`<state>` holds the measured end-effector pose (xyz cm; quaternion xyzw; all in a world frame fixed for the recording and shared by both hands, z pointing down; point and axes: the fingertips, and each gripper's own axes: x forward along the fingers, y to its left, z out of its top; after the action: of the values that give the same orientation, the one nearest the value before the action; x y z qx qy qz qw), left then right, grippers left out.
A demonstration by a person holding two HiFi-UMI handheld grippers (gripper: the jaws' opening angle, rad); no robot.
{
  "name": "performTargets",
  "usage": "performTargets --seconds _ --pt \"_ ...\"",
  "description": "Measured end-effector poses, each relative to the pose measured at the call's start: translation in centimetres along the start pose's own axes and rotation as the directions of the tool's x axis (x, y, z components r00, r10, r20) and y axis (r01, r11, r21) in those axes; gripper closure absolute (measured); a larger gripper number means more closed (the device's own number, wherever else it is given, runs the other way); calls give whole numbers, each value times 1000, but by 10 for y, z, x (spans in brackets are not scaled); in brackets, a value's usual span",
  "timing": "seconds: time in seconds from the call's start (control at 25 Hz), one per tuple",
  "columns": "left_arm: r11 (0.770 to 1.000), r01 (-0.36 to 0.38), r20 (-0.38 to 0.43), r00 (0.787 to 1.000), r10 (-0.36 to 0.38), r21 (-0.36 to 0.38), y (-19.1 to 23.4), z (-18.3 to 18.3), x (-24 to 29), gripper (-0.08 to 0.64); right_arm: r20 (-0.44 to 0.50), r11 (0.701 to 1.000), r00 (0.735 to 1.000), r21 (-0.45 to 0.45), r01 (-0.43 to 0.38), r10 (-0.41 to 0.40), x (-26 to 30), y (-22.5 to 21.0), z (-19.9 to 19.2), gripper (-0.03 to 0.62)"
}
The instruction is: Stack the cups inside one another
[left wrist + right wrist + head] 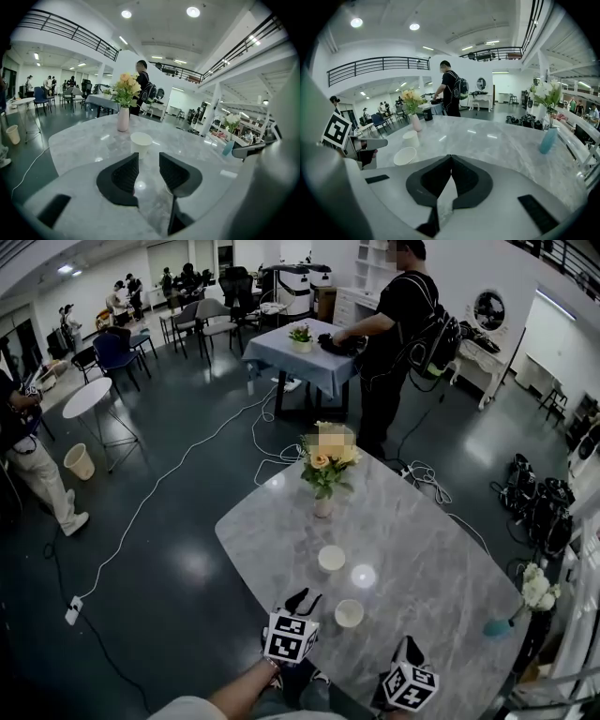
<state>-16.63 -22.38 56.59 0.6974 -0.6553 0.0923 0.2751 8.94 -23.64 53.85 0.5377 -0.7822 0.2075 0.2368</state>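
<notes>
- Two white cups stand apart from each other on the marble table (441,549). The near cup (349,613) is mouth up, and the far cup (331,559) sits beyond it, toward the pink vase of flowers (323,506).
- My left claw (305,598) hangs low over the table's near edge, just left of the near cup and not touching it.
- In the left gripper view, my left claw (148,157) has its jaws partly apart. Only bare marble shows in the gap, so it grips nothing.
- The far cup (140,143) stands straight ahead of that gap, well past the jaw tips, with the pink vase (123,118) behind it.
- My right claw (410,645) is at the near edge too, right of the near cup and clear of it.
- In the right gripper view, my right claw (451,157) has its jaws pressed tip to tip with nothing between them.
- From that side, the near cup (405,156) and the far cup (411,139) both lie off to the left of my shut jaws. A blue vase (547,139) stands at the table's right edge.
</notes>
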Motion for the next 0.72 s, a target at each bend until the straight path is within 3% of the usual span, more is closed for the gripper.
performTargets --seconds 0.24,0.72 --pt "1000 21 -6 1000 -21 18 7 3 22 372 -29 1000 999 6 24 -24 3 -13 -8 584" --pt "998 31 -19 999 -30 48 20 0 65 320 -90 999 996 38 25 -22 19 -21 -27 584"
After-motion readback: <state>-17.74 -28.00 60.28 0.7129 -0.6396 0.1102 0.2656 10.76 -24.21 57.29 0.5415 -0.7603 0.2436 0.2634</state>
